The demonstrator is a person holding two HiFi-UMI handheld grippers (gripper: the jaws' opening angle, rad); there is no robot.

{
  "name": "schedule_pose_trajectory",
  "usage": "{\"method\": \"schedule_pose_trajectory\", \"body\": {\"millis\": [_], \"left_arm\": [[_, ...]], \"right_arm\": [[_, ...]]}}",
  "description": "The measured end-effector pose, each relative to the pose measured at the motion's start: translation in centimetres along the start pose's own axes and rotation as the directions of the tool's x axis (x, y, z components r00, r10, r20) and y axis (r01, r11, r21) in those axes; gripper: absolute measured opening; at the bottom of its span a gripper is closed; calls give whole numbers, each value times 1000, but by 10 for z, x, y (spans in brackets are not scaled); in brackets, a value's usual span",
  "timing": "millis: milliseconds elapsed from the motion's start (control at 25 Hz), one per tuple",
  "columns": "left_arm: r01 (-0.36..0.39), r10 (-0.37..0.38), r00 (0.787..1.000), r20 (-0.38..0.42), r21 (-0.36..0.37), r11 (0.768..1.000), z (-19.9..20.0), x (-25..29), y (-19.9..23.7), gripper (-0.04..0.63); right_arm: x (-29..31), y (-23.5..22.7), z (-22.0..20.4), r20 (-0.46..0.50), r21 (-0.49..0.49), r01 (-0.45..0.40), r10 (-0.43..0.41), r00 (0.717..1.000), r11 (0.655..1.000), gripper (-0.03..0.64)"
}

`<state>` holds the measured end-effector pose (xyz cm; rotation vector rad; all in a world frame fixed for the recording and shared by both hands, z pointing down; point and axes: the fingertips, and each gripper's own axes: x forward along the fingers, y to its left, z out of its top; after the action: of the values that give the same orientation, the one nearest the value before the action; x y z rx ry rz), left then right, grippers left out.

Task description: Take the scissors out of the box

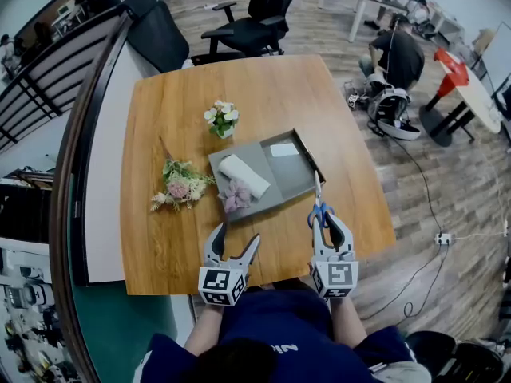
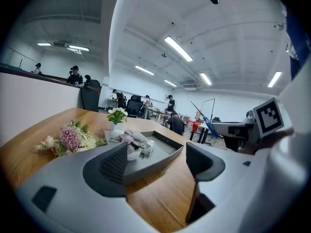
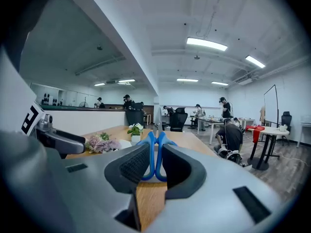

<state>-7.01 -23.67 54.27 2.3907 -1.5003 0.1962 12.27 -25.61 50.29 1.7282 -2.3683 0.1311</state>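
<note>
Right hand-held gripper (image 3: 155, 160) clamping blue scissors (image 3: 151, 152)

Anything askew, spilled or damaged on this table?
Nothing spilled or broken. The grey box sits skewed on the table, and the bouquet lies flat beside it. The scissors are pinched in the right gripper, at the box's right edge.

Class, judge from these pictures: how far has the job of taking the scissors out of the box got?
Done: the scissors are gripped and appear to be out of the grey box, with their tip close to its right rim. In hand: the right gripper is shut on the blue handles, above the table. Left: probably setting them down and letting go. The left gripper is open and empty.
</note>
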Motion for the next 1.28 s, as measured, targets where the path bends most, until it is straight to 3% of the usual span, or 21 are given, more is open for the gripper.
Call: {"method": "schedule_pose_trajectory", "body": {"millis": [160,240,360,520,680,1280], "left_arm": [[5,-5,1000,4,-6,1000,-1,-1,-3,367],[7,-7,1000,9,9,1000,1,-1,-6,333],[10,-10,1000,22,11,1000,5,-2,-9,169],[11,-10,1000,14,-2,1000,1,-1,-10,14],[44,-43,999,15,-56,997,0,3,-12,3],[69,-69,998,-15,19,997,-2,13,-30,2]], "right_arm": [[-1,1,2,1,-8,-8,8,1000,1000,97],[-2,2,1,-4,-12,-13,13,1000,1000,97],[-1,1,-1,-9,-10,-16,16,1000,1000,97],[-2,-1,-1,-3,-6,-16,16,1000,1000,97],[-2,-5,0,9,-1,-18,18,1000,1000,95],[4,-16,-1,-2,-10,-31,31,1000,999,94]]}}
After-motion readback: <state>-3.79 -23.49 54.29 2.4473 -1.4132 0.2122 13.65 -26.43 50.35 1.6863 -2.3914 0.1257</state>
